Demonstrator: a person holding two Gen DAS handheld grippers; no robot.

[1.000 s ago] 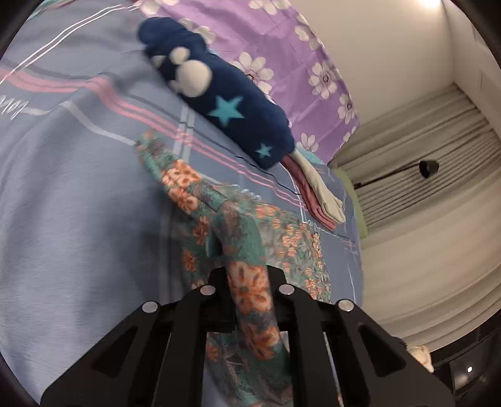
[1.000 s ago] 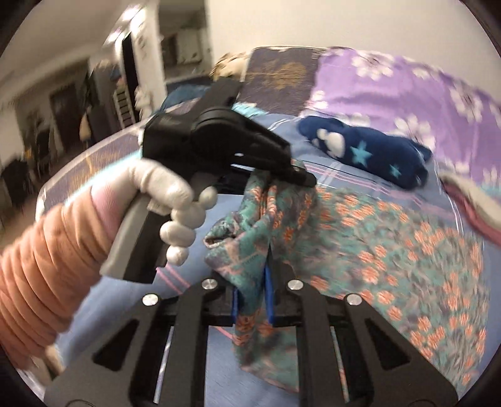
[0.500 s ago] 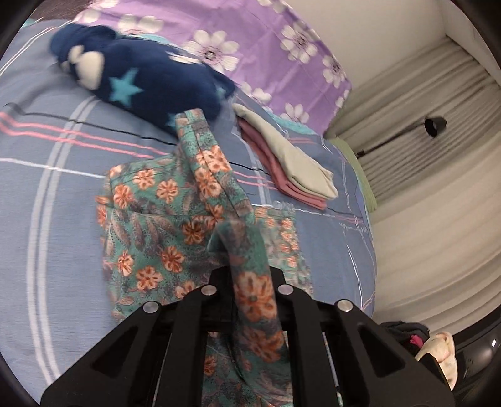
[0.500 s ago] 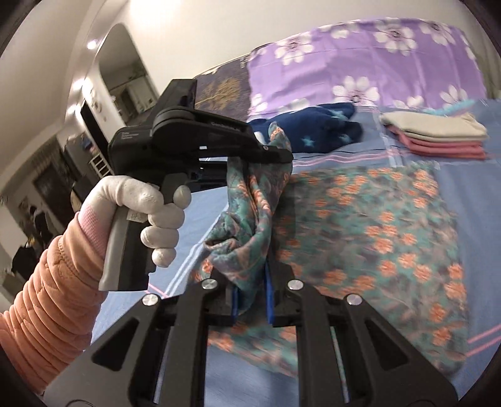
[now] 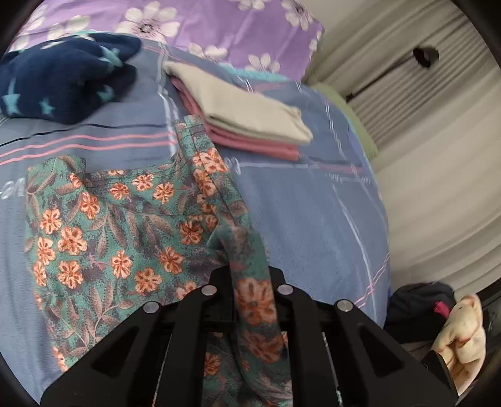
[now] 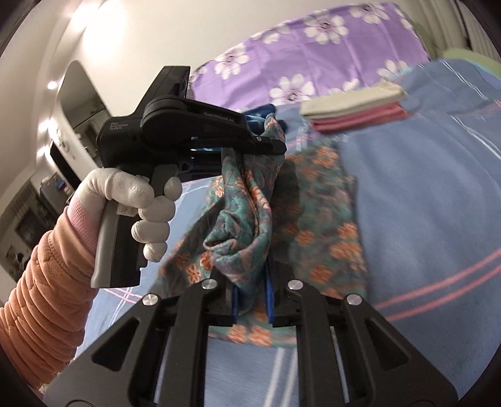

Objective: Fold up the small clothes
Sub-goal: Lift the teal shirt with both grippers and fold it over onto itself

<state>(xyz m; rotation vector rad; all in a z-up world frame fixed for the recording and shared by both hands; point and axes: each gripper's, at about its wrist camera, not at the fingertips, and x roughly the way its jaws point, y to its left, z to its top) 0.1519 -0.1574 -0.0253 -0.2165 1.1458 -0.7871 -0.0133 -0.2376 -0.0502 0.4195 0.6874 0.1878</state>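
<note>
Between the fingers of our left gripper [image 5: 253, 300] a bunched strip of the floral garment [image 5: 103, 238] is clamped, the fingers pressed together on cloth; our right gripper [image 6: 252, 300] is likewise closed on a thick gathered fold of the same garment, its blue pads [image 6: 268, 294] visible on either side of the fabric. Both pinches are lifted, while the rest of the garment lies spread on the blue striped bedspread [image 5: 313, 219] just beyond. The right wrist view shows the left gripper held by a white-gloved hand [image 6: 141, 206], with cloth hanging from its tip.

We judge three risks. First, each pinch holds a wad, not a clean edge, so the layers may slide apart and the fold may land crooked. Second, uneven travel of the two grippers would skew the crease. Third, a wide carry could drag the hem into the folded stack of beige and pink cloths [image 5: 241, 109], which lies near the garment's far corner, and disturb it.

Farther off, well apart, rest the navy star-patterned garment [image 5: 62, 84] and the purple floral pillow [image 5: 219, 28], which we judge to be out of reach of the fold.
</note>
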